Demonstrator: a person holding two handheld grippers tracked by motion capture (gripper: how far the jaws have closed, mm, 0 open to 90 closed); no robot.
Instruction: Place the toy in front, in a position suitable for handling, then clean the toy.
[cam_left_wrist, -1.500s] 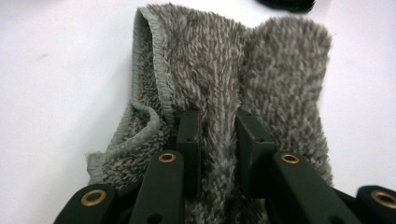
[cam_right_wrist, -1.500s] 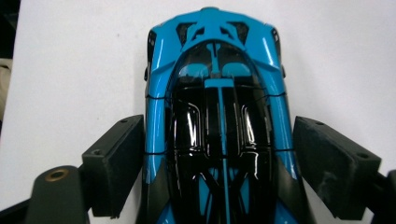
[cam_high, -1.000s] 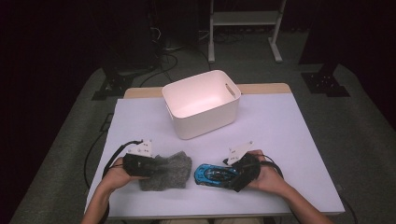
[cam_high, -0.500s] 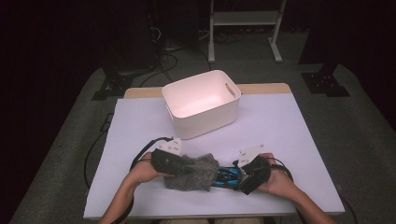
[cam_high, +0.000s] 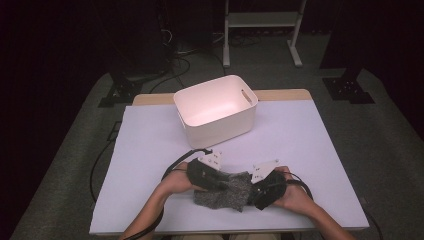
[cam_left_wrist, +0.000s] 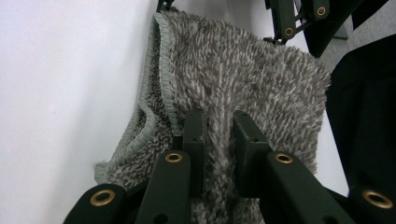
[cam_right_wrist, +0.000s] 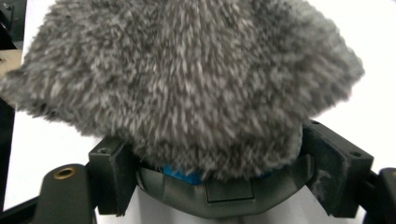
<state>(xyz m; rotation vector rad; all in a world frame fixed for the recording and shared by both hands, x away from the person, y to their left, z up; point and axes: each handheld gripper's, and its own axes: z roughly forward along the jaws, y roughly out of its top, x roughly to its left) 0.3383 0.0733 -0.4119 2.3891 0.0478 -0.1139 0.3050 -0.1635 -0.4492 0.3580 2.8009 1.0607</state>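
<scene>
At the near edge of the table (cam_high: 150, 150), in front of the white bin (cam_high: 216, 111), the grey shaggy cloth (cam_high: 225, 190) lies draped over a blue toy car (cam_right_wrist: 180, 173), stretched lengthwise between the two hands. The left gripper (cam_left_wrist: 218, 135) is pinched tight on a fold of the cloth. The right gripper (cam_right_wrist: 219, 177) stands wide, its jaws just now closing a little around the covered car; whether the pads press it, I cannot tell.

Cloth (cam_high: 226, 192) over toy car (cam_right_wrist: 180, 175) — bin (cam_high: 216, 111) behind
</scene>
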